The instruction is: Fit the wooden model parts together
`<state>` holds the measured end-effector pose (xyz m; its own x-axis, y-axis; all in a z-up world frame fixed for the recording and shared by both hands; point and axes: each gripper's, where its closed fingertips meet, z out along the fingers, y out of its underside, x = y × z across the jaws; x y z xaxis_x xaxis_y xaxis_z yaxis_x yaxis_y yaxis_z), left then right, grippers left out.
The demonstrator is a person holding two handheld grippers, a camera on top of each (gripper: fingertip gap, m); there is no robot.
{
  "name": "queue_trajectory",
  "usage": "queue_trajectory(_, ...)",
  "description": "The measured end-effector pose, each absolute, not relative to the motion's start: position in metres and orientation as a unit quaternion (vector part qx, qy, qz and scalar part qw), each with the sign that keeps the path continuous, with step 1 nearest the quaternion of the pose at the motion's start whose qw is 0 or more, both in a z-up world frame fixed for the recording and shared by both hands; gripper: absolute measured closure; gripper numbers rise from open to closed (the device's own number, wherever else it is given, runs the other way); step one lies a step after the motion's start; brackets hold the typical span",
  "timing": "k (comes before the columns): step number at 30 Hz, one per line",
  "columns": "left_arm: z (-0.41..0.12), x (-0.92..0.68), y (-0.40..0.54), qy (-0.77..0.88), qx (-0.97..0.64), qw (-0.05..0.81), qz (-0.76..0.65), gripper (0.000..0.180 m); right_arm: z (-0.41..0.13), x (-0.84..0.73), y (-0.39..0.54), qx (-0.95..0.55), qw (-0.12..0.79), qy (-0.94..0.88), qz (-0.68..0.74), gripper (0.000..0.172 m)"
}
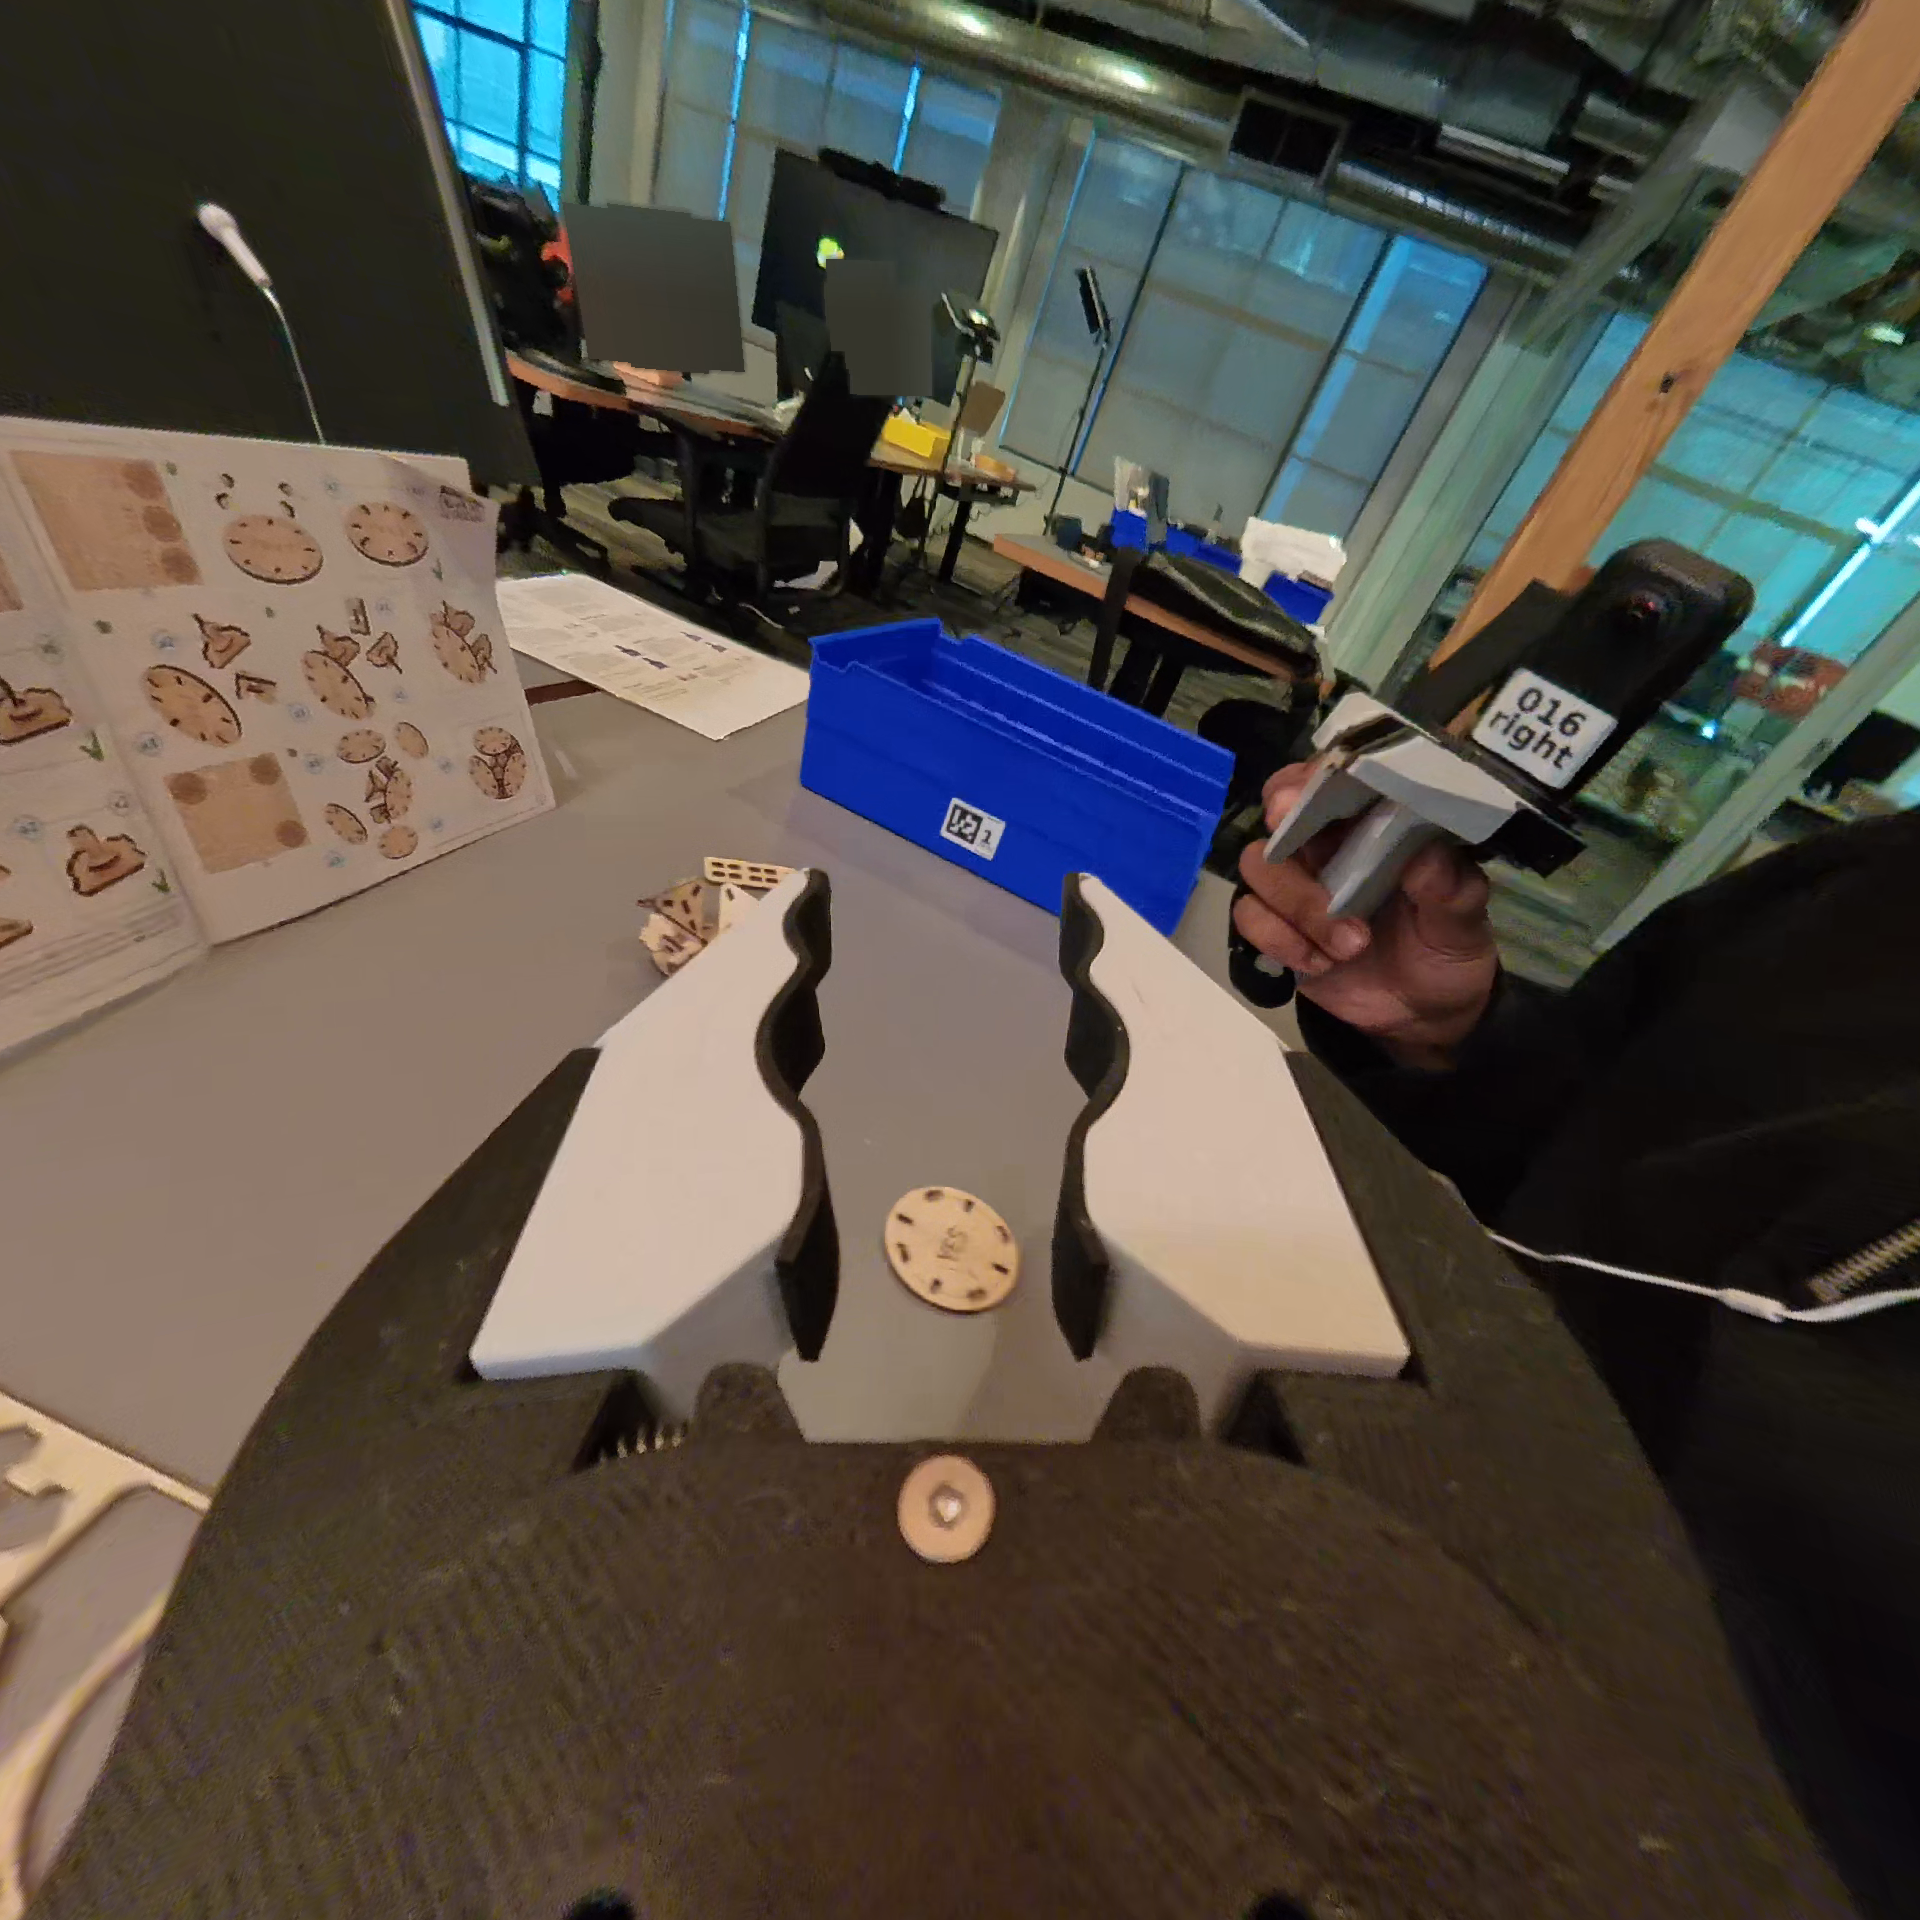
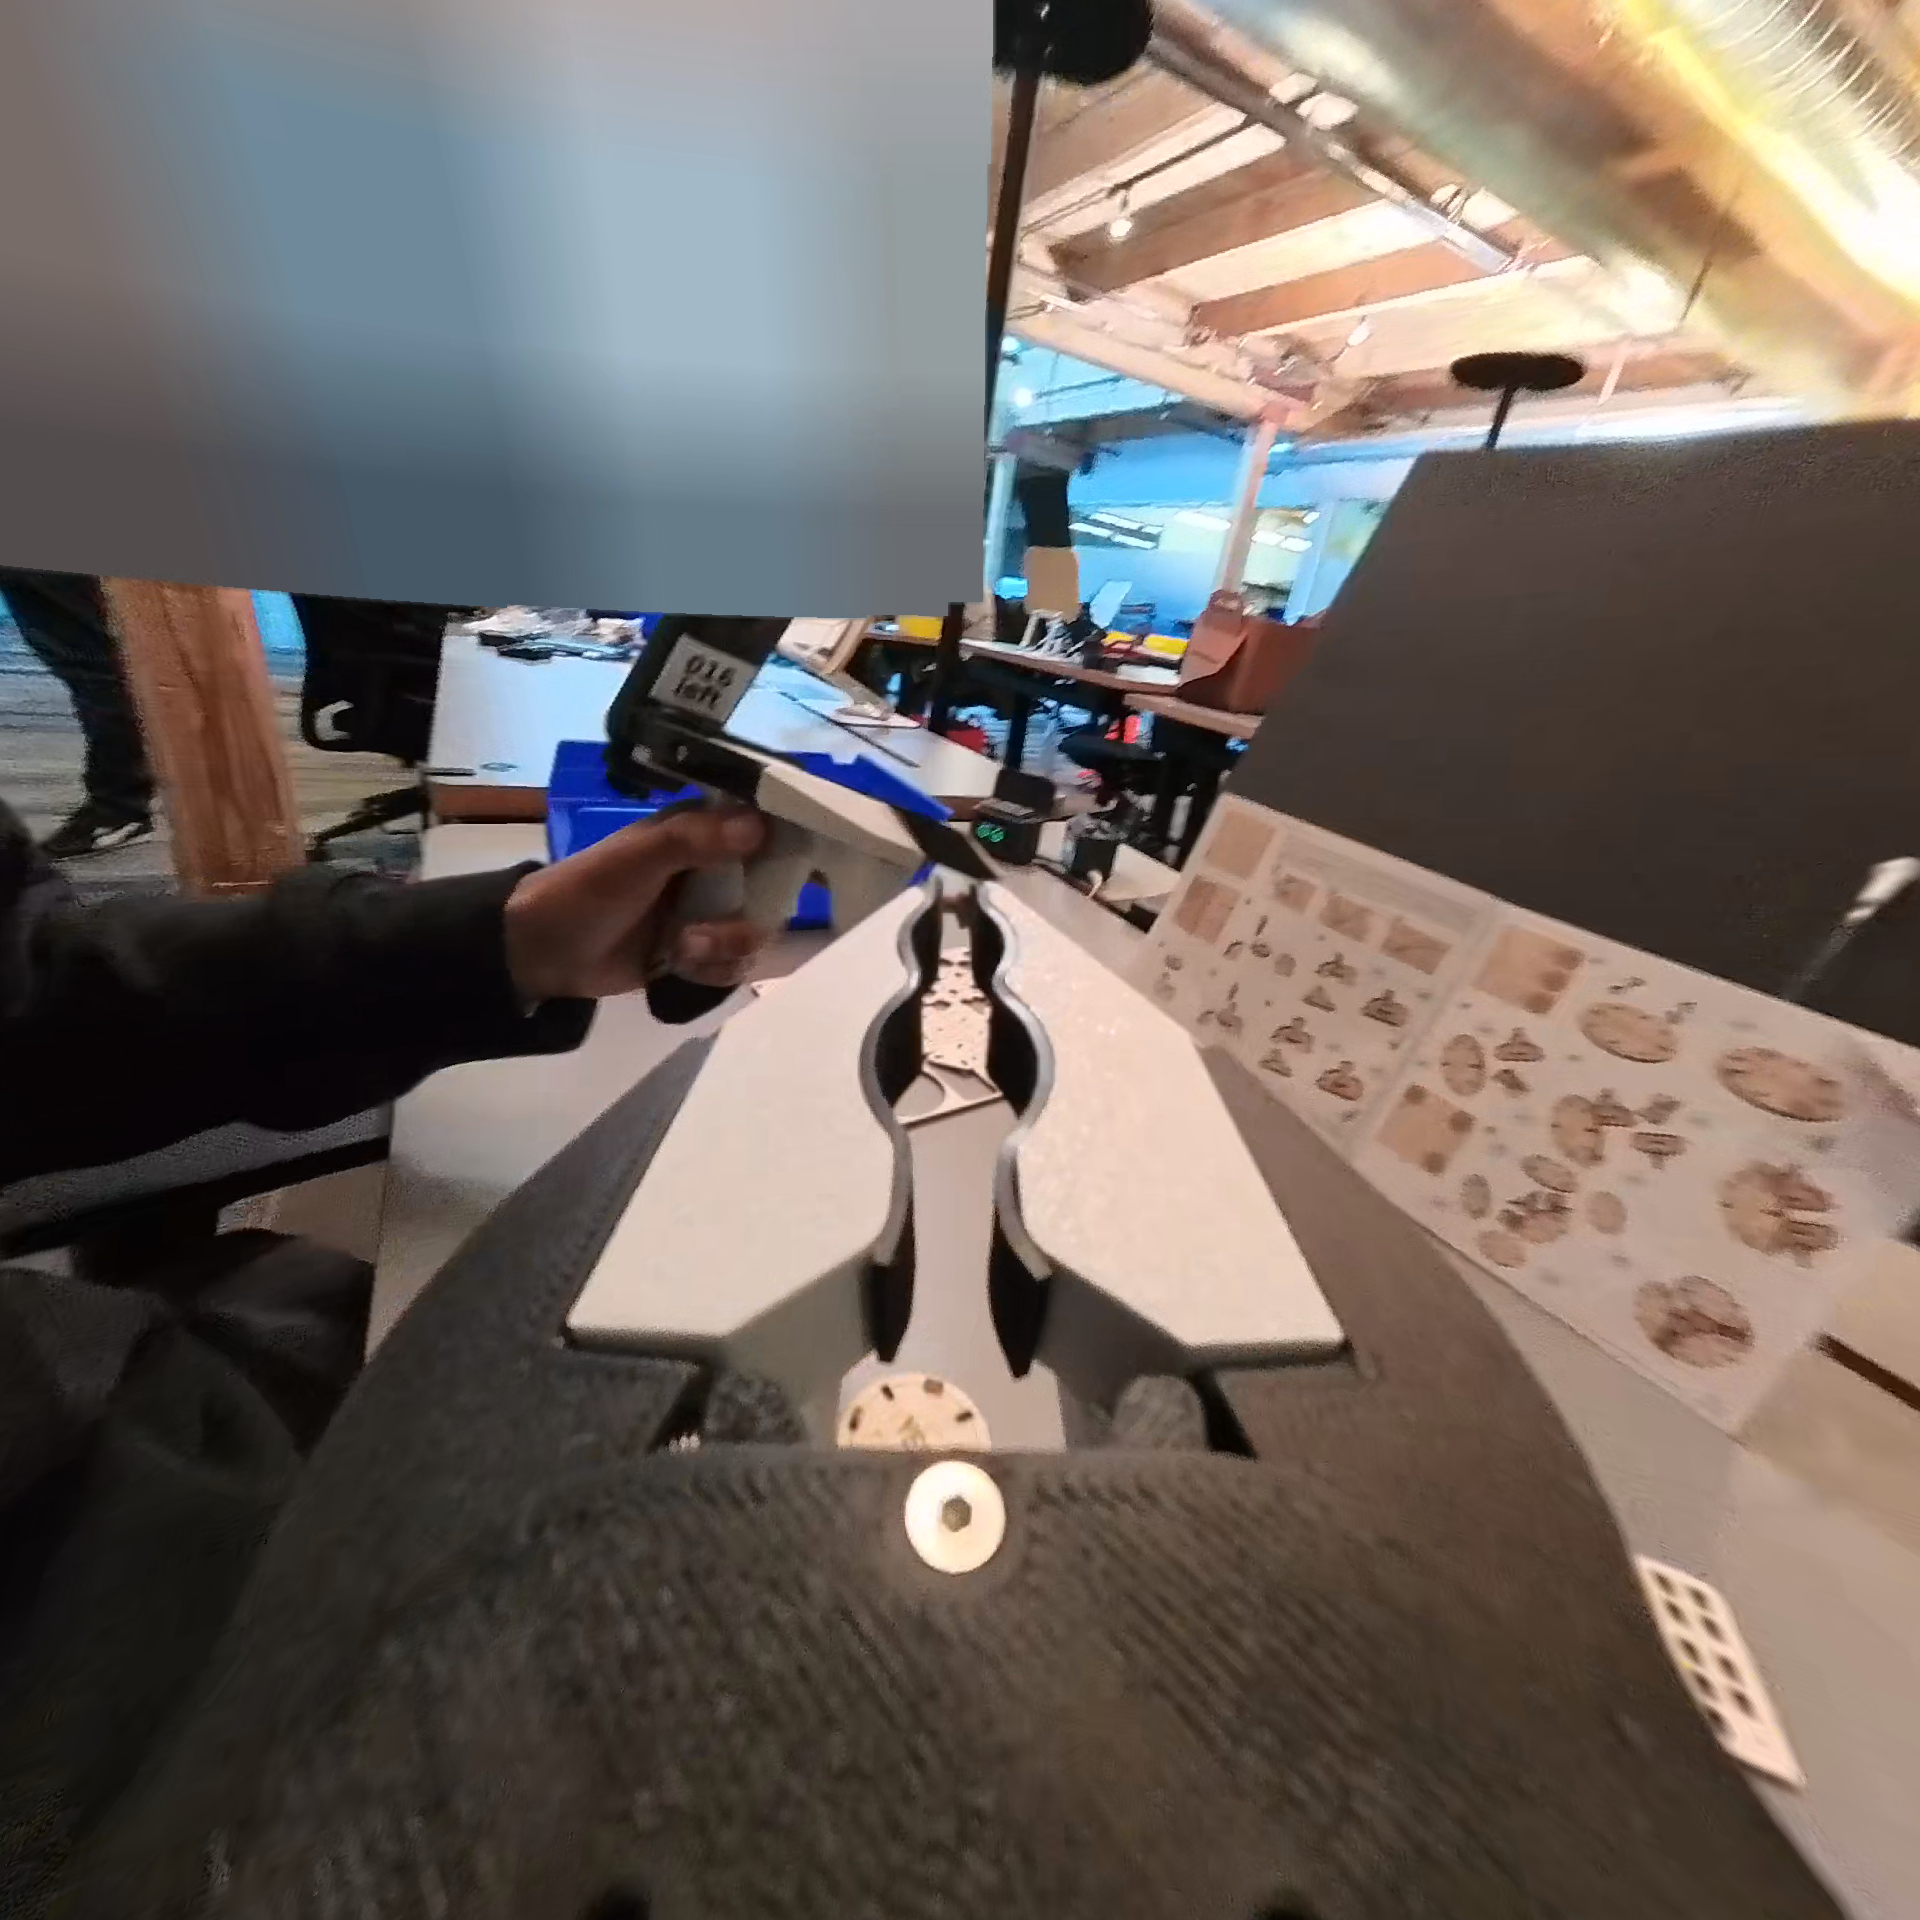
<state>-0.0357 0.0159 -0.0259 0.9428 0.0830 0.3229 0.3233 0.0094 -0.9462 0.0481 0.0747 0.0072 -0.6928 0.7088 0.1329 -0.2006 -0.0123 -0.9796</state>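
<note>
Left wrist view shows the left gripper (image 1: 945, 904) with its jaws standing wide apart above the grey table (image 1: 312, 1091), nothing between the black pads; a round wooden disc (image 1: 951, 1247) with slots cut near its rim lies flat on the table under the gap. Just left of the left fingertip sits a small pile of laser-cut wooden pieces (image 1: 696, 914). Beyond the fingertips stands a blue plastic bin (image 1: 997, 769) bearing a white sticker with a square code mark (image 1: 971, 828). On the far left an open instruction booklet (image 1: 260, 665) with pictures of wooden parts leans upright, and a printed sheet (image 1: 644, 649) lies flat behind it. On the right a hand (image 1: 1371, 935) holds the right gripper (image 1: 1314, 831), which carries a white label (image 1: 1543, 732). Right wrist view shows the right gripper's jaws drawn nearly together, tips almost touching; whether they pinch anything cannot be told, though a perforated wooden sheet (image 2: 951, 1023) shows through the gap.
</note>
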Motion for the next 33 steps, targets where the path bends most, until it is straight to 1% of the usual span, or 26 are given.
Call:
queue_trajectory(3, -0.027, -0.064, 0.034, -0.124, -0.715, 0.683, -0.086, 0.141, -0.003, 0.011, 0.066, -0.214, 0.285, -0.630, 0.690, 0.170)
queue_trajectory(6, -0.034, -0.095, 0.054, -0.110, -0.725, 0.672, -0.098, 0.143, -0.020, -0.029, 0.064, -0.220, 0.270, -0.651, 0.675, 0.169)
queue_trajectory(8, -0.043, -0.111, 0.064, -0.109, -0.729, 0.666, -0.112, 0.143, -0.038, -0.054, 0.064, -0.226, 0.270, -0.671, 0.652, 0.169)
queue_trajectory(10, -0.051, -0.119, 0.067, -0.111, -0.723, 0.670, -0.126, 0.143, -0.063, -0.068, 0.063, -0.241, 0.241, -0.695, 0.633, 0.169)
queue_trajectory(12, -0.058, -0.123, 0.065, -0.119, -0.708, 0.684, -0.132, 0.144, -0.082, -0.068, 0.065, -0.249, 0.221, -0.708, 0.623, 0.169)
queue_trajectory(14, -0.069, -0.125, 0.063, -0.127, -0.697, 0.692, -0.136, 0.146, -0.109, -0.071, 0.074, -0.259, 0.223, -0.733, 0.588, 0.169)
queue_trajectory(17, -0.083, -0.117, 0.061, -0.130, -0.703, 0.675, -0.185, 0.145, -0.133, -0.071, 0.076, -0.269, 0.184, -0.765, 0.555, 0.169)
queue_trajectory(23, -0.101, -0.100, 0.068, -0.111, -0.732, 0.639, -0.210, 0.145, -0.182, -0.063, 0.077, -0.259, 0.127, -0.835, 0.468, 0.169)
queue_trajectory(25, -0.112, -0.096, 0.072, -0.109, -0.743, 0.624, -0.213, 0.145, -0.189, -0.057, 0.075, -0.250, 0.098, -0.850, 0.454, 0.168)
queue_trajectory(30, -0.129, -0.087, 0.080, -0.111, -0.753, 0.600, -0.248, 0.145, -0.193, -0.052, 0.074, -0.237, 0.097, -0.859, 0.443, 0.168)
queue_trajectory(33, -0.130, -0.085, 0.080, -0.111, -0.752, 0.597, -0.256, 0.144, -0.194, -0.050, 0.073, -0.230, 0.095, -0.863, 0.440, 0.161)
